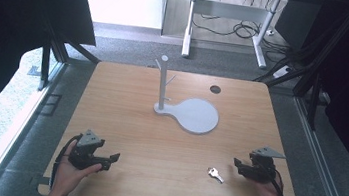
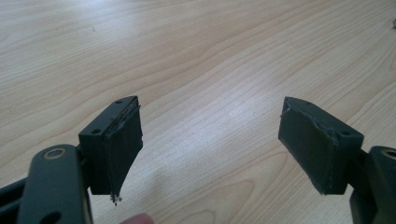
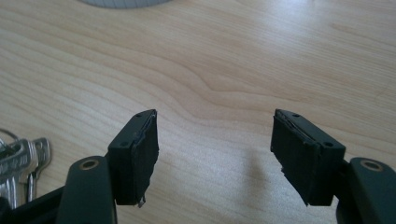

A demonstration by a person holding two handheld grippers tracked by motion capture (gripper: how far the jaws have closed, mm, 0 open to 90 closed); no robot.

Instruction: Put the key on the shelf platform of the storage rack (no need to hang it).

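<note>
A small bunch of silver keys (image 1: 215, 174) lies flat on the wooden table (image 1: 124, 122) near the front right; the same keys (image 3: 21, 163) sit at the left edge of the right gripper view. A grey stand (image 1: 163, 84) with pegs rises from a round grey base (image 1: 195, 115) at the table's middle back. My right gripper (image 1: 236, 163) is held just right of the keys, open and empty, pads (image 3: 140, 158) wide apart. My left gripper (image 1: 114, 158) rests at the front left, open, nothing between its pads (image 2: 119, 149).
A dark round cable hole (image 1: 215, 89) sits in the table top at the back right. Beyond the table are grey carpet, desk legs (image 1: 189, 29) and loose cables. Black frame struts flank both sides.
</note>
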